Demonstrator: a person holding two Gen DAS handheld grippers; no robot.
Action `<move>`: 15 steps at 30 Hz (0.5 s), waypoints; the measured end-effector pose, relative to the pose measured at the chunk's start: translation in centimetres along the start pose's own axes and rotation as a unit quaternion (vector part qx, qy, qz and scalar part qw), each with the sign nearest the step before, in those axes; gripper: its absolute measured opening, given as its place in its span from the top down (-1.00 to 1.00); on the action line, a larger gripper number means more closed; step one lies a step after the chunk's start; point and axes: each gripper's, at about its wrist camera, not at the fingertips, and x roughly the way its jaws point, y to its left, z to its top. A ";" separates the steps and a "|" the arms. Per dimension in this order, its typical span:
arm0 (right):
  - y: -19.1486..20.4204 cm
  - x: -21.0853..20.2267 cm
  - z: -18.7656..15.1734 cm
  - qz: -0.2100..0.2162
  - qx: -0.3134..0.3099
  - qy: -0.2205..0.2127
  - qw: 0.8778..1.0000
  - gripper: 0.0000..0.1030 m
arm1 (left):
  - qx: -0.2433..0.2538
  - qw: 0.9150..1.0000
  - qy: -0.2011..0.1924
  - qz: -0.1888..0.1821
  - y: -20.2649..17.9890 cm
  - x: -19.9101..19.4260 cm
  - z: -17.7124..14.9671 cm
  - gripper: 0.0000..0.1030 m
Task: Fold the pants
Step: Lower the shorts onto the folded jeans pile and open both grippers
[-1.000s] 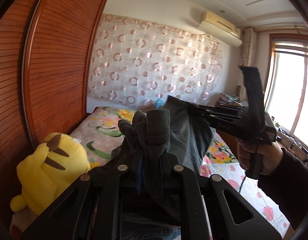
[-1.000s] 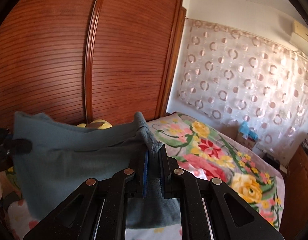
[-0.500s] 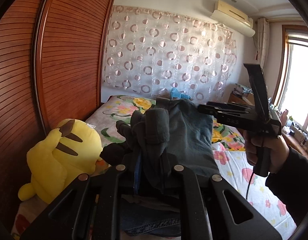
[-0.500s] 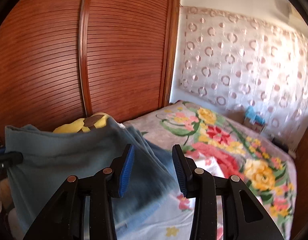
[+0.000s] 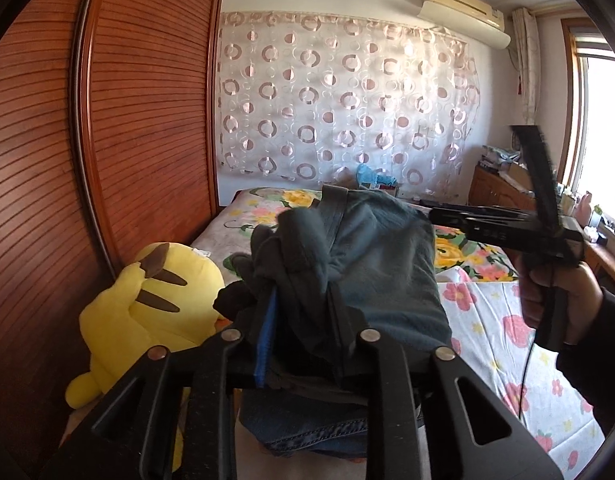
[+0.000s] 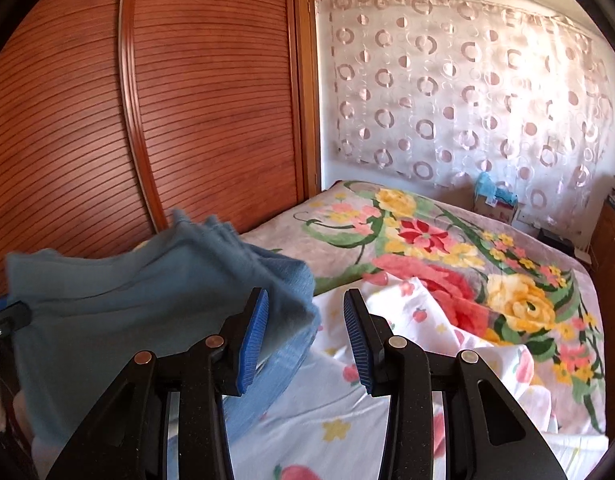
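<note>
The left gripper (image 5: 303,312) is clamped on bunched grey-blue pants (image 5: 371,264), held up above the bed (image 5: 503,340) beside the yellow plush toy (image 5: 155,304). The right gripper (image 6: 305,336) has its fingers spread apart and empty, just beside the pants' hanging edge.

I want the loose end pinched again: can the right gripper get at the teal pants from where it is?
Probably yes: the right gripper is open, and the teal pants hang just beside its left finger, nothing between.
</note>
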 end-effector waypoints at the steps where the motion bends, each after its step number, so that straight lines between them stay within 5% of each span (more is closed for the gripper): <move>1: 0.3 -0.5 -0.3 0.001 -0.001 -0.002 1.000 0.21 | 0.002 1.000 -0.001 0.001 0.0 -0.2 0.0 0.43; 15: 2.8 -4.8 -3.2 0.012 -0.014 -0.007 1.000 0.21 | 0.016 1.000 -0.002 0.006 -0.4 -1.8 -0.4 0.15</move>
